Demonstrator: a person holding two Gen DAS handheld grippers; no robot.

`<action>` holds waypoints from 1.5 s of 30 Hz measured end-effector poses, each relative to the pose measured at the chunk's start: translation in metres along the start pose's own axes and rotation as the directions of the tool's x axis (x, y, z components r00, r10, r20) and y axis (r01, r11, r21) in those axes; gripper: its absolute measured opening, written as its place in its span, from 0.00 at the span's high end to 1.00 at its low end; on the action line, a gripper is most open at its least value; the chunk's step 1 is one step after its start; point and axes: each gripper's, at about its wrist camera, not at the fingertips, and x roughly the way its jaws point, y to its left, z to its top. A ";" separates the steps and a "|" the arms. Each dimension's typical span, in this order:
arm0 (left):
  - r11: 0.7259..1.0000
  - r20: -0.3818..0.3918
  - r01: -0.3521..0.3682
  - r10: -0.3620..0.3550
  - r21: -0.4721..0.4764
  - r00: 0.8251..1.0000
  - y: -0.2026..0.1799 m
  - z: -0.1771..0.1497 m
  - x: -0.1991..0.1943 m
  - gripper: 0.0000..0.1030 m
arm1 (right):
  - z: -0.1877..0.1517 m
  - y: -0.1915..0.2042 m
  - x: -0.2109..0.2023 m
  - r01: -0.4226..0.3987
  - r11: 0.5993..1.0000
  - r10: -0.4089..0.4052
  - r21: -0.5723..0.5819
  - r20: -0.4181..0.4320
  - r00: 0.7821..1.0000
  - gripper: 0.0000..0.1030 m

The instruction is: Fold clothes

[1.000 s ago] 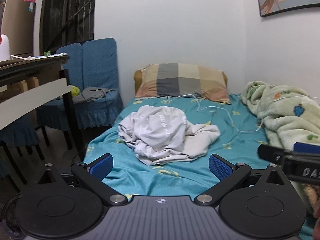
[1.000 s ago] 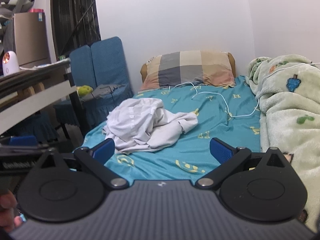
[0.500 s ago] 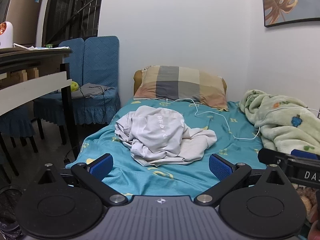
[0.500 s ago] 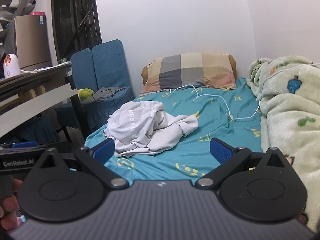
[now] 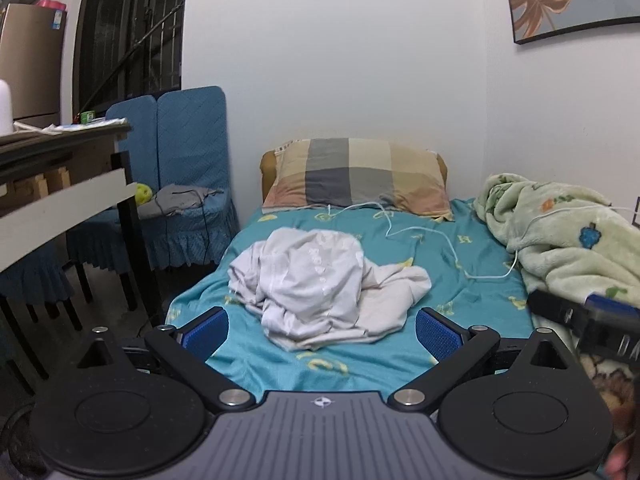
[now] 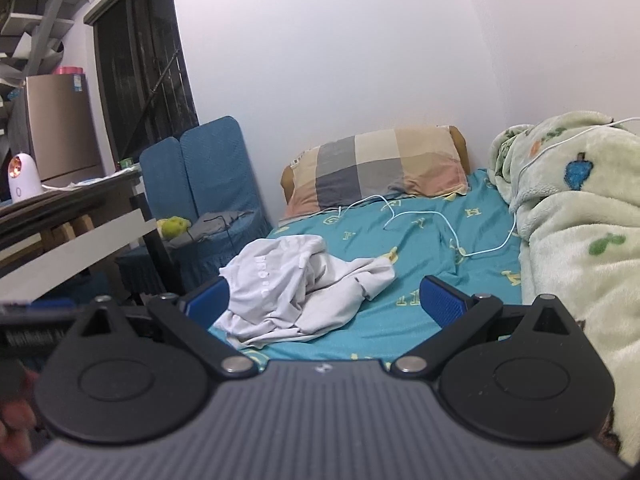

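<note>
Both claws, left claw and right claw, spread apart, empty; crumpled white garment mid-bed on teal sheet; risk: snagging white cable just beyond, or pinching several layers.

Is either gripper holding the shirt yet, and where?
No. The left gripper and right gripper are both open and empty; the white shirt lies crumpled on the bed.

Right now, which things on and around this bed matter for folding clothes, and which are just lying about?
For the job:
white crumpled garment
teal bedsheet as folding surface
left gripper, right gripper, both open

Lying about:
plaid pillow
white cable
green blanket
blue chairs
</note>
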 end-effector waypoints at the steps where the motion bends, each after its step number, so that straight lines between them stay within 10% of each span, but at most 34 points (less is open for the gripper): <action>1: 1.000 0.006 0.006 -0.006 -0.005 1.000 0.001 0.006 0.001 0.02 | -0.001 0.000 -0.001 -0.003 1.000 0.003 -0.001 0.008 1.000 0.00; 12: 0.987 0.052 0.002 0.007 -0.163 0.999 0.052 0.032 0.016 0.03 | -0.010 0.016 0.025 -0.039 0.999 0.036 -0.035 -0.091 0.995 0.00; 23: 0.947 0.132 -0.023 0.068 -0.319 0.989 0.143 0.028 0.005 0.03 | -0.019 0.089 0.180 -0.196 0.975 0.171 -0.103 -0.209 0.963 0.04; 27: 0.933 0.080 0.004 0.026 -0.361 0.996 0.155 0.018 0.029 0.05 | -0.035 0.120 0.248 -0.201 0.966 0.156 -0.162 -0.256 0.954 0.26; 32: 0.946 0.029 0.023 -0.014 -0.323 0.999 0.154 0.000 0.056 0.06 | -0.052 0.138 0.317 -0.159 0.961 0.097 -0.226 -0.264 0.960 0.30; 37: 0.934 -0.015 0.040 -0.048 -0.356 0.999 0.158 -0.012 0.084 0.10 | -0.061 0.136 0.343 -0.091 0.943 -0.014 -0.321 -0.310 0.950 0.93; 45: 0.930 0.028 0.087 -0.082 -0.356 0.996 0.156 -0.009 0.078 0.10 | -0.002 0.108 0.259 -0.101 0.954 0.039 -0.284 -0.215 0.976 0.95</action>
